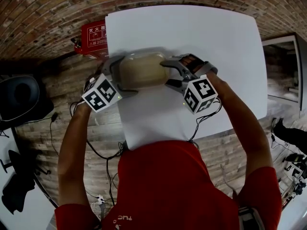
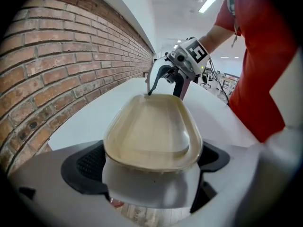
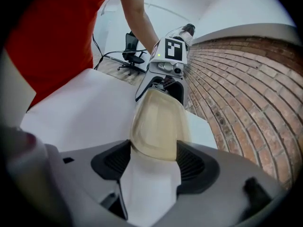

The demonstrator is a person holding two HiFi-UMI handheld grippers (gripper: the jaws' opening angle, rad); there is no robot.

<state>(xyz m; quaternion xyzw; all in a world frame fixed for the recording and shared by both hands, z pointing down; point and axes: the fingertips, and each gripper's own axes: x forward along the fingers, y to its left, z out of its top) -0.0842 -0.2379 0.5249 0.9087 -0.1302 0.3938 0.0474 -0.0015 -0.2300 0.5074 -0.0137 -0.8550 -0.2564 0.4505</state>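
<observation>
Ok so here's where it stands: the tan oval tray (image 1: pixel 141 70) is caught from both ends. The left gripper (image 1: pixel 119 75) has its jaws pinched in on one short end, and the right gripper (image 1: pixel 171 74) is clamped on the opposite end, so the two are facing each other across the dish. In each gripper view the rim sits snug between the black pads, with nothing else in there. The tray looks empty, just a shallow dish with a raised lip.

It's at the left edge of the white table (image 1: pixel 216 42), on the side near the wall, and level rather than tipped. I honestly can't tell whether it's resting on the tabletop or already a bit off it. So the grabbing part looks done to me, and whatever comes after hasn't shown itself.

As for the room, the table top is plain white, and the tray is the only thing I can see over it. A brick wall (image 2: pixel 71 56) runs right alongside, with a red box (image 1: pixel 94 37) down at its foot. The floor (image 1: pixel 62 95) is wood planks with black cables (image 1: pixel 96 152) trailing over it. An office chair (image 3: pixel 135 56) stands further back, and there are strip lights (image 2: pixel 211 0) overhead.
</observation>
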